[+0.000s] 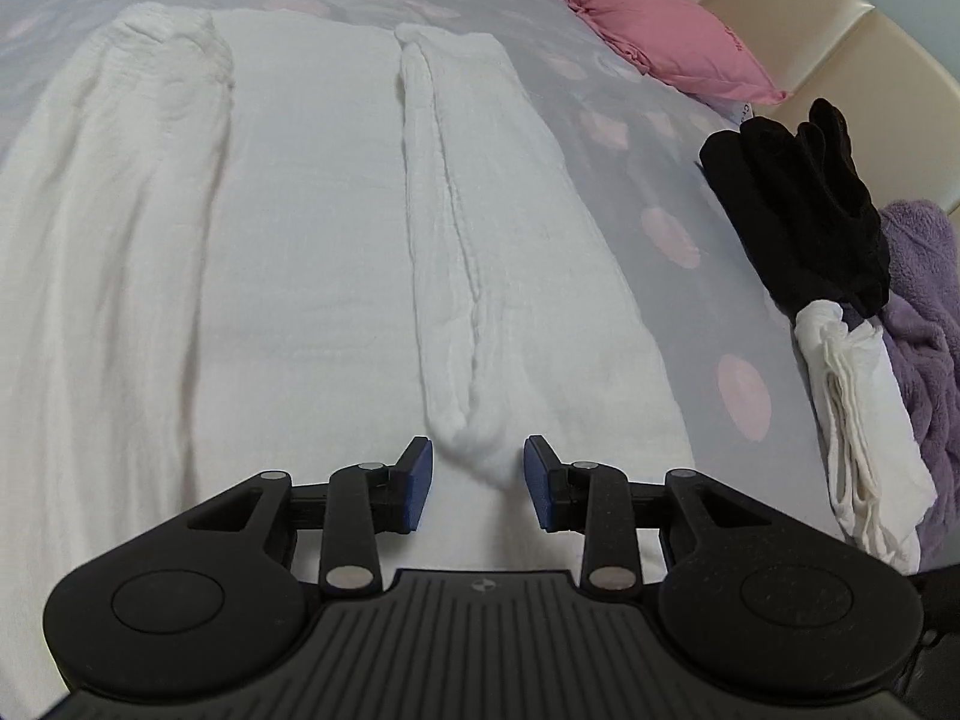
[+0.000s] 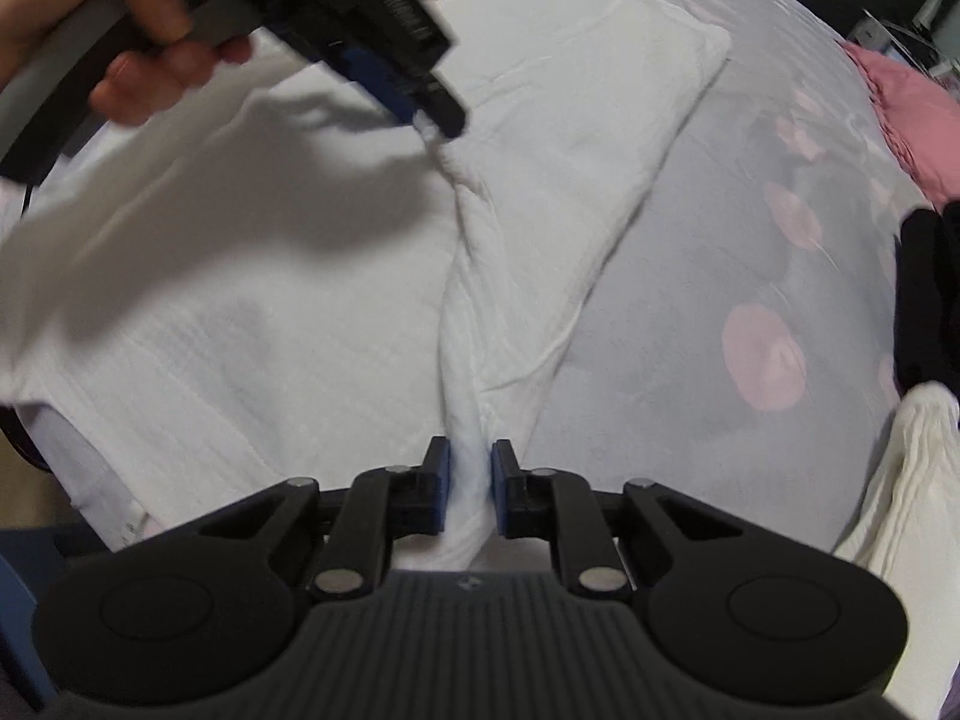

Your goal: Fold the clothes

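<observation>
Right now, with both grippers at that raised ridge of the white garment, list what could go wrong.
1. The left gripper straddles the ridge's end with gaps at both fingers; in the right wrist view it seems pinched, so that hold is unsure and may slip.
2. The right gripper holds only a thin pinch of the white garment; pulling could bunch it.
3. The folded white cloth nearby could get dragged.

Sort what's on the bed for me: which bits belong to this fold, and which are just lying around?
In the fold:
white cloth
left gripper
right gripper

Lying about:
pink pillow
black glove
purple towel
folded white cloth
</observation>
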A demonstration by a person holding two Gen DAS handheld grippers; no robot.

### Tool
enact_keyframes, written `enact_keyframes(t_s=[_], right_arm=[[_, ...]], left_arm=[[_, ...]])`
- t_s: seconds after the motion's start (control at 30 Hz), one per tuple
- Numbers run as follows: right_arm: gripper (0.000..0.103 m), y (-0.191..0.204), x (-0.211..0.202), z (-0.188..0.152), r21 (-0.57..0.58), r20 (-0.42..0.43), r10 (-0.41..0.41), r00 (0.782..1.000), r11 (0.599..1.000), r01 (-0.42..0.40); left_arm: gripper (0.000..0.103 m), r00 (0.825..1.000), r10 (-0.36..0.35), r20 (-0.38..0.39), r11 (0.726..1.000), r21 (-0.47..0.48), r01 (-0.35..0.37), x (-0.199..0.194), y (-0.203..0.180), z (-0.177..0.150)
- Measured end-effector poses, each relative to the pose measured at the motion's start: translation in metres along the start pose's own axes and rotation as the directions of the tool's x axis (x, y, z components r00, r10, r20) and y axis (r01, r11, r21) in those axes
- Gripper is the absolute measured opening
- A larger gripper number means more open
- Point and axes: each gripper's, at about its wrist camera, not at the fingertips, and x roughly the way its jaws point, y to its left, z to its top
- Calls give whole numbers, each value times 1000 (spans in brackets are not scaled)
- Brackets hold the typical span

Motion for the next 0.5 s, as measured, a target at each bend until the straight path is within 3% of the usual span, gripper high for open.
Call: enact_keyframes(t_s=[0.07,0.13,0.5], right_arm=[[31,-3,-8,0,34,22,9,1000,999,-10],[37,-3,-19,1,57,61,13,998,998,-16],[41,15,-39,45,51,173,53,983,997,-63]], left_arm=[[31,1000,4,12,1000,4,-5,-12,-3,-8],[31,1000,8,23,1000,8,-8,-26,-5,-17],[37,994,57,93,994,82,-65,-115,4,-23]])
